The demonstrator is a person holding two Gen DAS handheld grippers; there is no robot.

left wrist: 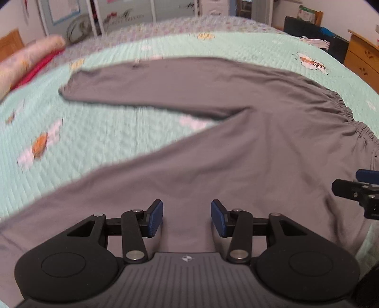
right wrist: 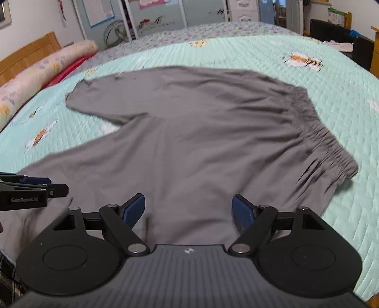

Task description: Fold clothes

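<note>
- Over the near leg of the grey trousers [left wrist: 236, 147], the left gripper [left wrist: 187, 218] hangs with its blue pads [left wrist: 155, 219] spread apart and nothing between them.
- Beside it, over the near part of the same garment nearer the waist, the right gripper [right wrist: 188, 213] also has its jaws wide apart and empty; grey cloth shows through the gap.
- Each tool shows in the other's camera: the right one at the right edge of the left wrist view, the left one at the left edge of the right wrist view.
- The trousers lie spread flat on a mint-green quilted bedspread [right wrist: 296, 78] printed with small orange and white figures; the two legs fork toward the left, and the gathered elastic waistband [right wrist: 327, 142] lies to the right.
- The far leg's cuff [left wrist: 71, 87] rests near a long floral bolster [right wrist: 47, 68] and a red cloth [right wrist: 68, 70] by the wooden headboard [right wrist: 28, 52].
- Beyond the bed stand sliding wardrobe doors [right wrist: 154, 16]; a wooden dresser [left wrist: 362, 56] is at the far right.
</note>
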